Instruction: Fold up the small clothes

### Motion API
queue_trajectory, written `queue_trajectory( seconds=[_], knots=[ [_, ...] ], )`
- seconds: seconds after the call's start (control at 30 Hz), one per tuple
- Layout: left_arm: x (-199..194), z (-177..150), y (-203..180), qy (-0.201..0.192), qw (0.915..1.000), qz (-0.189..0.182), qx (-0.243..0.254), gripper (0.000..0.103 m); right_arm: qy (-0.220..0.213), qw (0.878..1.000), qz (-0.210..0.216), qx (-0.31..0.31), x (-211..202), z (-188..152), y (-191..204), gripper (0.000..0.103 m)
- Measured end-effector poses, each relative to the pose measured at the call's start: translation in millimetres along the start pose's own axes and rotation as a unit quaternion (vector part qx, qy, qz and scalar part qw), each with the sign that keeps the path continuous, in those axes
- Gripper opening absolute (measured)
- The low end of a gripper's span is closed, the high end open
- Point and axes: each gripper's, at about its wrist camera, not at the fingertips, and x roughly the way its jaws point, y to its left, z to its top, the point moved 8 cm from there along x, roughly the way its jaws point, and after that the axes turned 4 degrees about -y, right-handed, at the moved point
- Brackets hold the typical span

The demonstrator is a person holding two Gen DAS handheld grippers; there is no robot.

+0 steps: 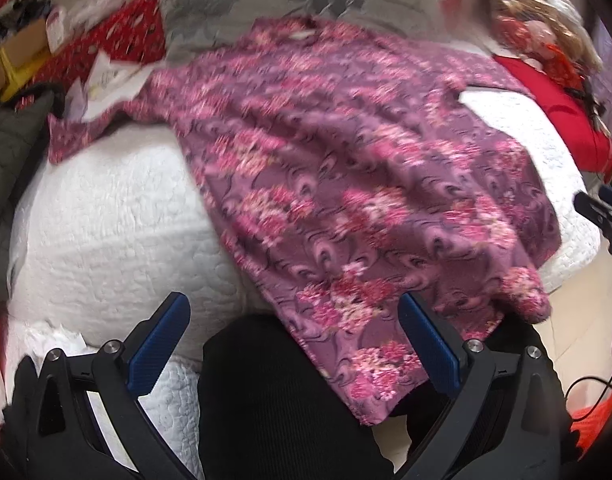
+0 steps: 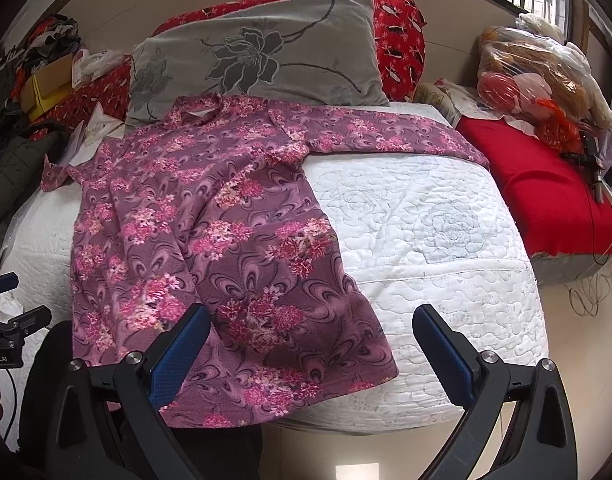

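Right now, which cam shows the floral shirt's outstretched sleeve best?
Right wrist view. The floral shirt is sharp there, and its sleeve runs flat across the white quilt toward the red cushion. The left wrist view is motion-blurred and shows that sleeve only foreshortened at the shirt's far edge.

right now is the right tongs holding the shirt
No, the right tongs are wide open above the shirt, gripping nothing.

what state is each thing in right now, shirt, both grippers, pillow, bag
floral shirt: spread on the white quilt, unfolded, hem hanging over the near edge
left gripper: open, empty
right gripper: open, empty
grey pillow: propped up behind the shirt
plastic bag: full, on the red blanket
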Motion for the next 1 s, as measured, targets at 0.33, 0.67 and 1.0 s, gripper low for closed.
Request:
queue_trajectory(
  seconds=[0.33,0.67,1.0],
  knots=[
    [59.0,-13.6,52.6,0.124,0.9854,0.001,-0.117,0.103,0.069,0.997,-0.03,0.027,51.1,-19.8,-37.9,0.101],
    [91.7,-32.7,-14.5,0.204,0.9727,-0.086,-0.069,0.003,0.129,0.992,0.015,0.008,91.0,-30.4,-21.1,0.029],
    [-11.1,7.5,68.1,0.094,0.9583,-0.194,-0.188,0.002,0.049,0.97,0.214,0.105,-13.2,11.4,-8.6,0.006]
  ],
)
